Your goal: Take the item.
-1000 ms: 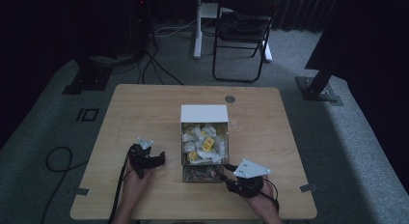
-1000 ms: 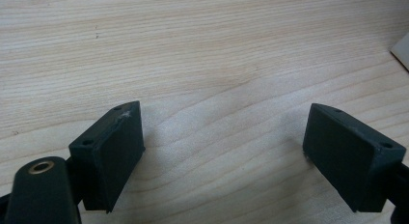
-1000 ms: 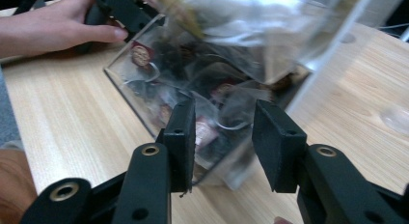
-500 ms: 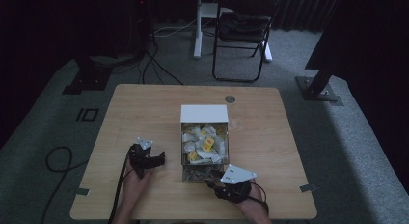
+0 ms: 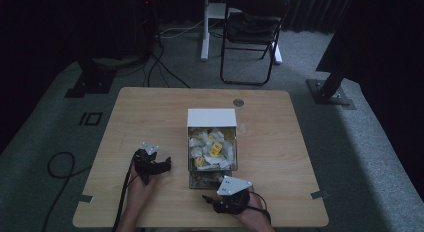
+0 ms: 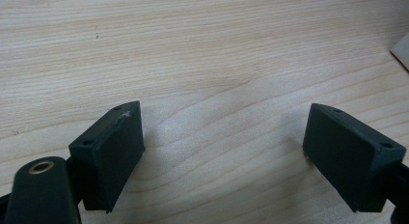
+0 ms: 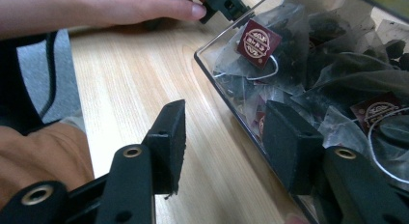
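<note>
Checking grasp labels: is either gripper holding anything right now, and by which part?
Nothing is held. The left gripper is open over bare table. The right gripper, jaws just opening, is empty beside the clear box of tea bags.

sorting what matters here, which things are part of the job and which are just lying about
In the job:
clear box
tea bags
right gripper, jaws just opened wider, nothing between them, beside the box
left gripper, open over bare table

Lying about:
folding chair
floor cables

Black claws [image 5: 212, 198], grey plates, possibly brass rivets.
</note>
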A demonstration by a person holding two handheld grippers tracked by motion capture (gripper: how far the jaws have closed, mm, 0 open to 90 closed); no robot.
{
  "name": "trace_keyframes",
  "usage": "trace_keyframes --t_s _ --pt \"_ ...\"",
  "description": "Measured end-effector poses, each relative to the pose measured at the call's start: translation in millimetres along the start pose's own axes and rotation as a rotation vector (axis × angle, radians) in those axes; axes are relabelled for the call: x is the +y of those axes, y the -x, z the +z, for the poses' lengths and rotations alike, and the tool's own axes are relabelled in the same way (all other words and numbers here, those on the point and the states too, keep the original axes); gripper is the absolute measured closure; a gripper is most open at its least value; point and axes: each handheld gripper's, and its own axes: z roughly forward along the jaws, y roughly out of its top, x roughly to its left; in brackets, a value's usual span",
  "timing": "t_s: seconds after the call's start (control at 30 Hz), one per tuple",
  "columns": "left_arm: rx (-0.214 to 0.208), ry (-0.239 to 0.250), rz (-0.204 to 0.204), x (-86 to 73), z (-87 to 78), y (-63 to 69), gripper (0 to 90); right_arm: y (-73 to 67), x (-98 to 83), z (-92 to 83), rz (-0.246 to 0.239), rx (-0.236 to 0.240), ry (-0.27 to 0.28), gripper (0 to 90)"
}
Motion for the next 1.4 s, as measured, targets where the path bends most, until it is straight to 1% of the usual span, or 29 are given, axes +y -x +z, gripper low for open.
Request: trace_keyframes --t_s 0.27,0.6,0.93,1.03,1.1,1.2,1.3,1.4 --pt "0.000 0.000 0.000 0.0 0.0 0.0 15.1 0.8 0.4 -0.7 0.004 0.018 -0.003 51.7" --pt "0.000 0.000 0.000 0.0 0.0 0.0 15.2 -1.1 0.4 -3.1 -0.007 0.035 -0.005 55.7" --pt "0.000 0.000 0.000 0.0 -0.1 0.0 15.2 -6.0 1.6 -4.6 -0.022 0.079 -0.011 64.0" --pt "0.000 0.001 0.000 0.0 0.1 0.0 15.1 -6.6 2.2 -5.1 -0.025 0.088 -0.010 68.2" --pt "0.000 0.001 0.000 -0.1 0.1 0.0 15.2 -6.7 2.8 -6.2 -0.021 0.080 0.013 70.1" --pt "0.000 0.001 0.000 -0.1 0.1 0.0 15.1 -6.8 6.7 -7.7 -0.006 0.027 0.055 71.3" --pt "0.000 0.000 0.001 0.0 0.0 0.0 15.1 -6.4 11.9 -8.7 0.012 -0.024 0.085 72.1" --pt "0.000 0.000 0.000 0.0 0.0 0.0 15.1 -5.4 17.5 -7.5 0.030 -0.071 0.104 74.1"
